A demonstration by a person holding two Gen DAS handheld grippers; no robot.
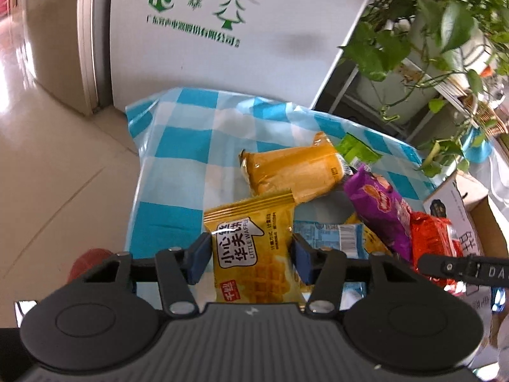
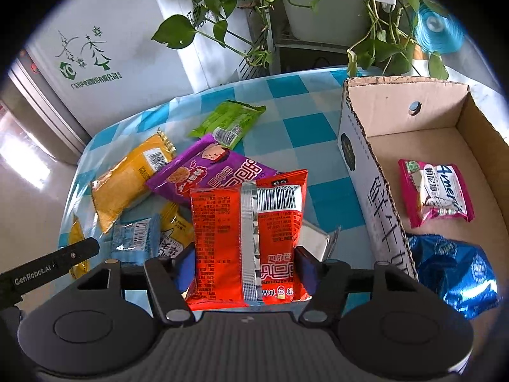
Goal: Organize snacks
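Note:
My left gripper [image 1: 251, 256] is shut on a yellow waffle packet [image 1: 251, 248], both blue pads pressing its sides above the checked cloth. My right gripper [image 2: 245, 265] is shut on a red snack packet [image 2: 248, 238], held upright with its barcode side facing the camera. On the cloth lie an orange-yellow packet [image 1: 292, 170] [image 2: 127, 181], a purple packet [image 1: 378, 203] [image 2: 210, 172], a green packet [image 2: 227, 121] and a small blue packet [image 2: 135, 238]. The cardboard box [image 2: 359, 146] at the right holds a pink-and-white packet [image 2: 435, 192] and a blue foil packet [image 2: 455, 270].
The blue-and-white checked tablecloth [image 1: 178, 146] ends at its left edge over a tiled floor [image 1: 47, 165]. A white appliance [image 1: 222, 47] with a green tree logo stands behind the table. Trailing green plants on a shelf [image 2: 264, 16] hang over the far right side.

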